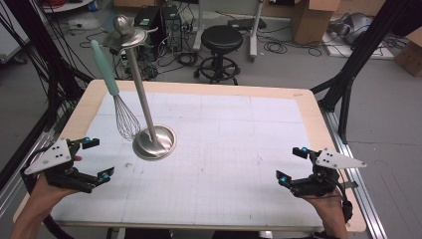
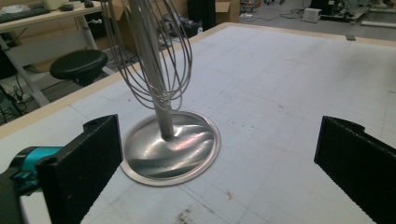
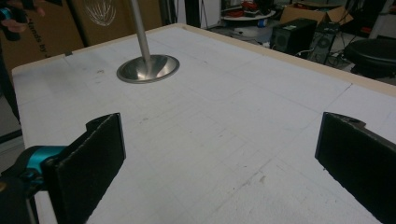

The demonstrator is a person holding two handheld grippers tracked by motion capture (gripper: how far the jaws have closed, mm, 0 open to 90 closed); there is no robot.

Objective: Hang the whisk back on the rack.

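Jaws spread wide and holding nothing on both the left gripper (image 1: 94, 158) and right gripper (image 1: 291, 164), low over the surface (image 1: 239, 149). Whisk (image 1: 115, 94) hangs from the stand (image 1: 154, 142) at far left, just ahead of the left gripper.

You have one whisk (image 1: 121, 102) with a teal handle and one metal stand (image 1: 154, 141) on the one table (image 1: 249, 149). You hold two grippers, and one black stool (image 1: 221, 40) stands beyond.
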